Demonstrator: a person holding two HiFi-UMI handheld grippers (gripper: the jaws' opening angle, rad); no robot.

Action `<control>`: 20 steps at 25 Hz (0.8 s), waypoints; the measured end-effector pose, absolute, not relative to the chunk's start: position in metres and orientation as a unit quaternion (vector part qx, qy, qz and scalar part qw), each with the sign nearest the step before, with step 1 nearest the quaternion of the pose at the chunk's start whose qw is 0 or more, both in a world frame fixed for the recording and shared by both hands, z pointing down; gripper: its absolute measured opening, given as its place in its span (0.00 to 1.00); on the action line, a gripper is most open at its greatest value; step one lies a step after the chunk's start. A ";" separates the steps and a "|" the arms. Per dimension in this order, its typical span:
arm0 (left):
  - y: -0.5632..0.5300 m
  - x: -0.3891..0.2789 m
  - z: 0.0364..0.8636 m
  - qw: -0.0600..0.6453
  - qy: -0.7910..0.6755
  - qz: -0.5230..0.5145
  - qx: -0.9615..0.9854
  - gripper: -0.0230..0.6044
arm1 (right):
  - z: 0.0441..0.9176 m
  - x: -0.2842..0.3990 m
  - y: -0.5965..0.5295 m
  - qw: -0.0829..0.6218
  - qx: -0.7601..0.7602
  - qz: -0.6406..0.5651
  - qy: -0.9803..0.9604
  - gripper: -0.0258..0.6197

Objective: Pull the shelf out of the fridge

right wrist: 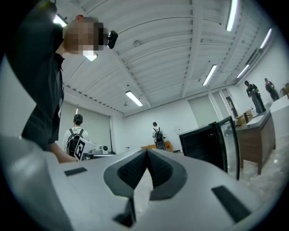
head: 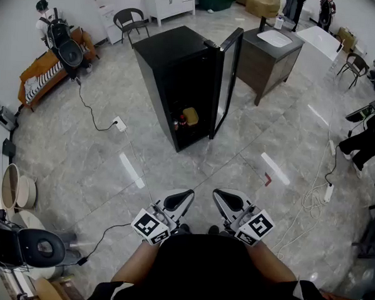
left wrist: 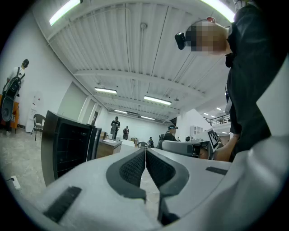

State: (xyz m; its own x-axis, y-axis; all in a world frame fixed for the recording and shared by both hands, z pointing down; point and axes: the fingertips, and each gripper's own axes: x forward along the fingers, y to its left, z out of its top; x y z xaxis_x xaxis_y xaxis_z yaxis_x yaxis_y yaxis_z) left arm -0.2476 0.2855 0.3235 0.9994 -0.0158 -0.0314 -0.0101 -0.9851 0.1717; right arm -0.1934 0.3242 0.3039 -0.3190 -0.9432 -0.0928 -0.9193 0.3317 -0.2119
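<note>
with left gripper (head: 180, 200) and right gripper (head: 225, 201) closed and empty, a hasty pull could spill what seem jars (head: 182, 120) off the fridge (head: 172, 76) shelf (head: 190, 130).

fridge (head: 173, 70): black | floor (head: 99, 167): grey marbled | left gripper (head: 186, 196), right gripper (head: 219, 195): white, black-white marker squares

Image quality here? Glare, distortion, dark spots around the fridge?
Head view: heavy fisheye bowing the walls; light streaks glare on the glossy floor; the fridge interior is dark, only items at its bottom show. Left gripper view: round black vignette, fridge dim at the left. Right gripper view: same vignette, ceiling lights blown out.
</note>
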 end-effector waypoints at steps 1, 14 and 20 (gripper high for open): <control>0.287 -0.248 0.323 0.086 -0.006 -0.016 0.996 0.07 | 0.304 -0.194 0.326 0.101 -0.575 -0.062 0.809 0.08; 0.297 -0.244 0.330 0.109 -0.012 -0.019 0.994 0.07 | 0.309 -0.190 0.339 0.109 -0.565 -0.073 0.815 0.08; 0.299 -0.238 0.330 0.117 -0.018 -0.019 0.993 0.07 | 0.309 -0.187 0.343 0.117 -0.559 -0.073 0.817 0.08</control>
